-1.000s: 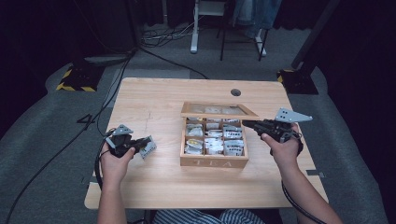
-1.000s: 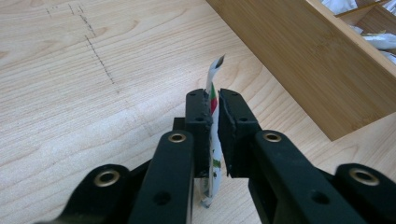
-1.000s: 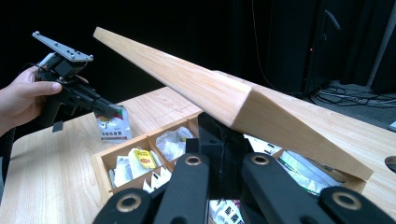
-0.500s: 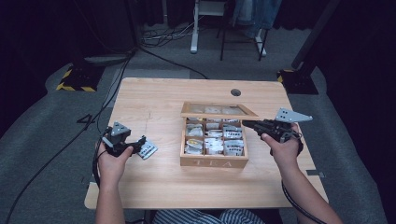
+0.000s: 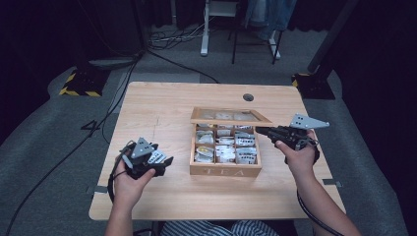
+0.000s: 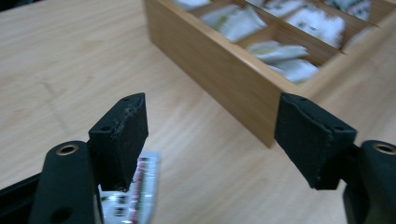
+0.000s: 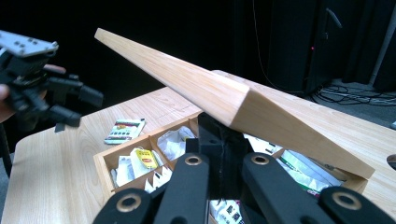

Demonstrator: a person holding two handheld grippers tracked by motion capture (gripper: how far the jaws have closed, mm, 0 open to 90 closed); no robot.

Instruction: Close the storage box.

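Note:
A wooden tea box (image 5: 225,170) stands mid-table, its compartments full of tea bags. Its lid (image 5: 228,117) is raised at a slant. My right gripper (image 5: 259,131) is at the lid's right front corner; in the right gripper view its jaws (image 7: 217,128) are pressed together beneath the lid (image 7: 224,93), which rests on their tips. My left gripper (image 5: 164,164) hovers left of the box with jaws wide apart (image 6: 212,140). A tea bag packet (image 6: 135,196) lies flat on the table by its left jaw, also seen as a packet (image 7: 125,130) beside the box.
The light wooden table (image 5: 162,108) has a cable hole (image 5: 248,97) at the back. Bare tabletop lies left of and behind the box. Beyond the far edge are grey floor, cables and chair legs. The box wall (image 6: 224,70) is close ahead of the left jaws.
My left gripper has drifted slightly right and toward the front edge, and the packet that was at its tips now lies on the table. The right gripper still props the lid.

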